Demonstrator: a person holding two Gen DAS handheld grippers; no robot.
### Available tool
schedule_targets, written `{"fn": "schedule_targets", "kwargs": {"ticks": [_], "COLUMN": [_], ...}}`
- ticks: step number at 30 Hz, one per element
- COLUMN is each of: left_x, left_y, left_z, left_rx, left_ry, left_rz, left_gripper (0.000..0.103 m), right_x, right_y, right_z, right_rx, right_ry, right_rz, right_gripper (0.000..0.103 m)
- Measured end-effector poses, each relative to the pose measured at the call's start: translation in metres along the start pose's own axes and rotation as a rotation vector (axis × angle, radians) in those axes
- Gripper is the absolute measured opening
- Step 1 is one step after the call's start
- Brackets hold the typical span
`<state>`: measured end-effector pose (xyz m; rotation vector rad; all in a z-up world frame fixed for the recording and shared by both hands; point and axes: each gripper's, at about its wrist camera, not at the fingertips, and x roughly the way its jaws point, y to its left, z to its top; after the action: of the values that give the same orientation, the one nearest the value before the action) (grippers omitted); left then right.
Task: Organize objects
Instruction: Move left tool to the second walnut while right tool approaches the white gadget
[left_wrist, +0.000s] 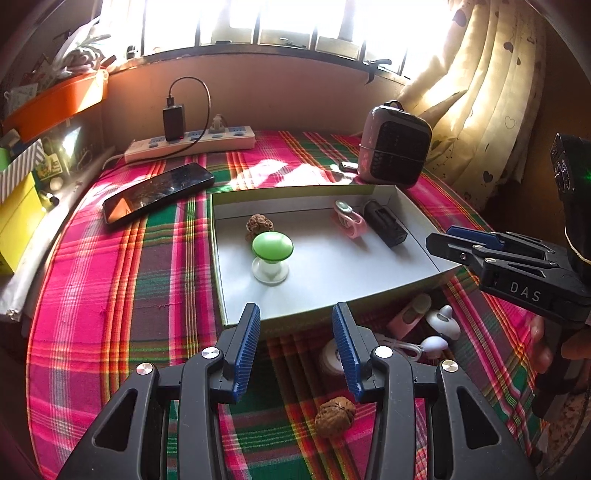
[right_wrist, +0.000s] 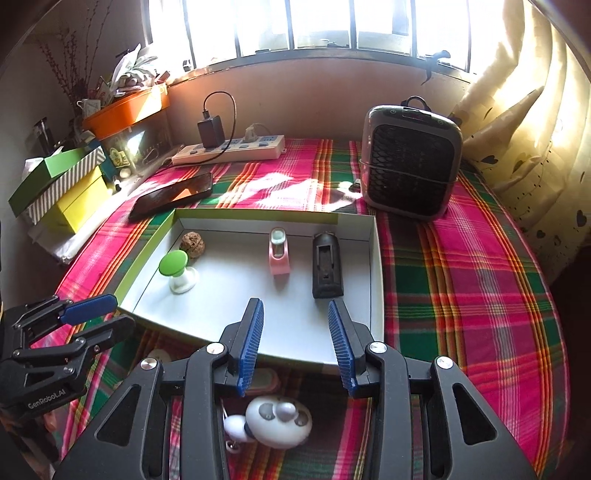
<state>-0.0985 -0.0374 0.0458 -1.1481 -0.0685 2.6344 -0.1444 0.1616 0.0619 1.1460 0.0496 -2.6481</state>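
A shallow white box lid (left_wrist: 332, 291) (right_wrist: 375, 258) lies on the plaid cloth. In it are a green mushroom-shaped stand (left_wrist: 272, 251) (right_wrist: 175, 267), a walnut (left_wrist: 259, 224) (right_wrist: 192, 243), a pink clip (left_wrist: 351, 221) (right_wrist: 279, 254) and a black rectangular device (left_wrist: 386, 223) (right_wrist: 326, 269). My left gripper (left_wrist: 295, 350) is open and empty, just before the lid's near edge. My right gripper (right_wrist: 295, 347) is open and empty above the lid's near edge; it also shows in the left wrist view (left_wrist: 465, 243). On the cloth near me lie a second walnut (left_wrist: 334, 416), a white earphone-like gadget (right_wrist: 277, 421) (left_wrist: 441, 330) and a pink item (left_wrist: 410, 314).
A black phone (left_wrist: 159, 197) (right_wrist: 171, 195) lies left of the lid. A white power strip (left_wrist: 190, 144) (right_wrist: 229, 149) with a charger sits at the back. A small heater (left_wrist: 395, 147) (right_wrist: 410, 162) stands back right. Stacked boxes (right_wrist: 62, 188) and an orange tub (right_wrist: 125, 109) crowd the left; a curtain (right_wrist: 535, 129) hangs on the right.
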Motion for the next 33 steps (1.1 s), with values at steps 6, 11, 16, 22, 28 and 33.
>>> {"fn": "schedule_targets", "kwargs": {"ticks": [6,11,16,22,28,33], "left_x": [-0.009,-0.012,-0.013,-0.008,-0.005,0.0], "left_y": [0.0,-0.002,-0.005,-0.007,-0.007,-0.009], "left_z": [-0.012,-0.022,-0.031,-0.04,-0.044,-0.046], "left_rx": [-0.016,-0.014,-0.021,-0.022,-0.02,-0.01], "left_ry": [0.005,0.022,0.039,0.067,0.083,0.105], "left_rz": [-0.023,-0.038,-0.064,-0.068,-0.066,-0.065], "left_gripper": [0.039,0.039,0.04,0.04,0.04,0.04], "right_x": [-0.01,-0.011,-0.012,-0.007,0.002,0.006], "right_y": [-0.005,-0.008,-0.009,-0.006,-0.002,-0.003], "right_z": [-0.017,-0.031,-0.039,-0.044,-0.047,-0.05], "right_rx": [0.016,0.038,0.046,0.05,0.044,0.051], "right_ry": [0.002,0.021,0.029,0.047,0.07,0.088], "right_rz": [-0.004,0.005,0.024,0.047,0.06,0.071], "right_gripper": [0.038,0.038,0.039,0.046,0.046,0.047]}}
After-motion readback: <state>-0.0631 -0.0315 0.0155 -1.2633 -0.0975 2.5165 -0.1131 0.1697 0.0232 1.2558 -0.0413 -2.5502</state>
